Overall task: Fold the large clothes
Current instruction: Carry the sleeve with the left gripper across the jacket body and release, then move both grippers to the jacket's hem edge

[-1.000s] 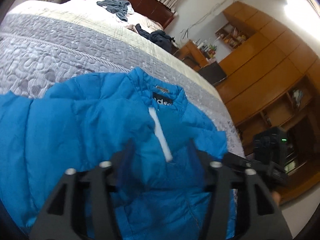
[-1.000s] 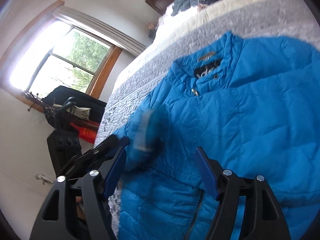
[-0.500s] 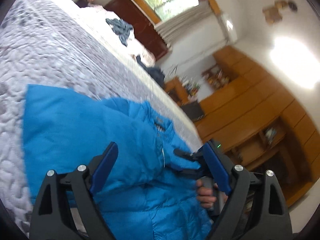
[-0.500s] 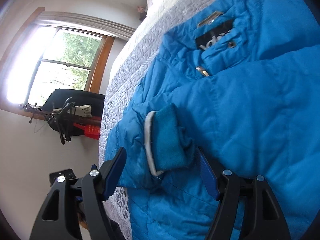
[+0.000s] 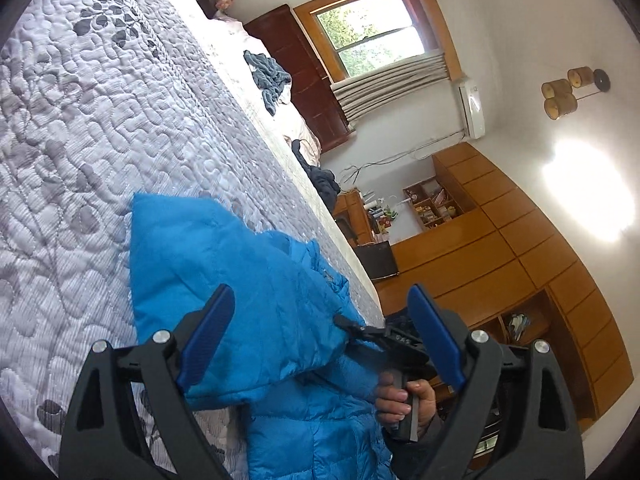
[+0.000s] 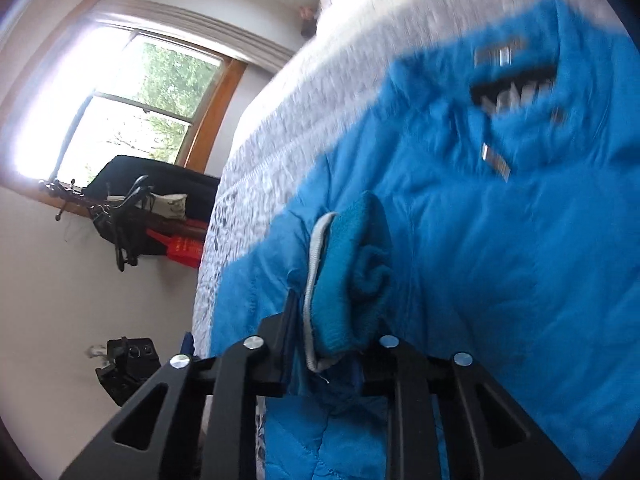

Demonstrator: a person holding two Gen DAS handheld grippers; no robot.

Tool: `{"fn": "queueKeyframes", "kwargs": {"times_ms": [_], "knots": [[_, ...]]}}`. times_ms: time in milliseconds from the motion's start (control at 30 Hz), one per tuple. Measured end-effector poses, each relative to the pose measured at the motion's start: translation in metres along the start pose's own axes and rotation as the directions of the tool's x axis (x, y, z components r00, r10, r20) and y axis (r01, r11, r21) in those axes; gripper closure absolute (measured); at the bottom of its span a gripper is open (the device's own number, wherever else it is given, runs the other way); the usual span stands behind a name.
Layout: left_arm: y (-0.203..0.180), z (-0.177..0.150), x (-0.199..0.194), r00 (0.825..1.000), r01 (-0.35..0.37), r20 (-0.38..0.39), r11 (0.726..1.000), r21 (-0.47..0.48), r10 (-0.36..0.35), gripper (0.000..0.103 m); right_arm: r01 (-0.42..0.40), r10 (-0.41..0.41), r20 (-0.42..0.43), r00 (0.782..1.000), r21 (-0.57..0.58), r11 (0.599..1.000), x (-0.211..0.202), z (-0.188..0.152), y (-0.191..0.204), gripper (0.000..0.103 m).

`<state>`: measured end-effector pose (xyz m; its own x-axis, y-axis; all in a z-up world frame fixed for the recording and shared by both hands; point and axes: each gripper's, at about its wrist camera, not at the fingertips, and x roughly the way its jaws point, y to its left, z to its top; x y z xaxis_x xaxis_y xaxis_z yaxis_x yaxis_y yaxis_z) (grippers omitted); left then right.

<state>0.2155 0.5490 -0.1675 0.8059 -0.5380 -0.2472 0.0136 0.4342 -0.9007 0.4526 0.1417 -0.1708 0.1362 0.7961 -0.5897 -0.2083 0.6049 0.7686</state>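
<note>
We had the bright blue quilted puffer jacket (image 5: 256,288) on the grey quilted bed (image 5: 88,120), mid sleeve-fold. Right gripper (image 6: 332,344) fingers pinched the knit cuff (image 6: 348,276); left gripper (image 5: 320,340) gaped empty. Next, we judged, carry the cuff toward twelve o'clock.

The jacket (image 5: 256,280) is bright blue, with a knit cuff (image 6: 348,280) of deeper teal blue edged in white and a black neck label (image 6: 516,88) with pale lettering. The bedspread (image 5: 100,120) is pale grey-white quilting with darker grey leaf and pebble patterns. The left gripper (image 5: 320,340) has a black frame and dark blue finger pads (image 5: 208,332). The wardrobe (image 5: 520,248) is honey-orange wood, and the headboard (image 5: 304,76) is dark reddish brown.
</note>
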Motion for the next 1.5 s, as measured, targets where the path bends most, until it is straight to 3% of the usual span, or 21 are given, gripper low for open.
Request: {"fn": "queueKeyframes", "kwargs": {"times_ms": [233,600,867,1200,1500], "knots": [[-0.005,-0.001,0.010,1.000,0.005,-0.029,1.000,-0.006,-0.005,0.016,0.095,-0.080,0.148,0.986,-0.097,0.991,-0.071,0.012,0.030,0.083],[-0.031,-0.005,0.049,0.994,0.009,-0.110,0.999,0.050,-0.003,0.015,0.235,-0.187,0.323,0.928,-0.113,0.965,-0.167,0.001,0.029,0.083],[-0.047,-0.014,0.087,0.981,-0.009,-0.194,0.994,0.105,0.029,0.015,0.276,-0.246,0.343,0.907,-0.040,0.960,-0.204,-0.012,-0.020,0.083],[-0.046,-0.030,0.148,0.940,-0.060,-0.323,0.984,0.166,0.112,0.015,0.274,-0.278,0.316,0.907,0.057,0.960,-0.210,-0.038,-0.089,0.083],[-0.030,-0.036,0.176,0.916,-0.108,-0.363,0.976,0.190,0.172,0.015,0.295,-0.315,0.265,0.911,0.113,0.949,-0.199,-0.052,-0.143,0.082]]}}
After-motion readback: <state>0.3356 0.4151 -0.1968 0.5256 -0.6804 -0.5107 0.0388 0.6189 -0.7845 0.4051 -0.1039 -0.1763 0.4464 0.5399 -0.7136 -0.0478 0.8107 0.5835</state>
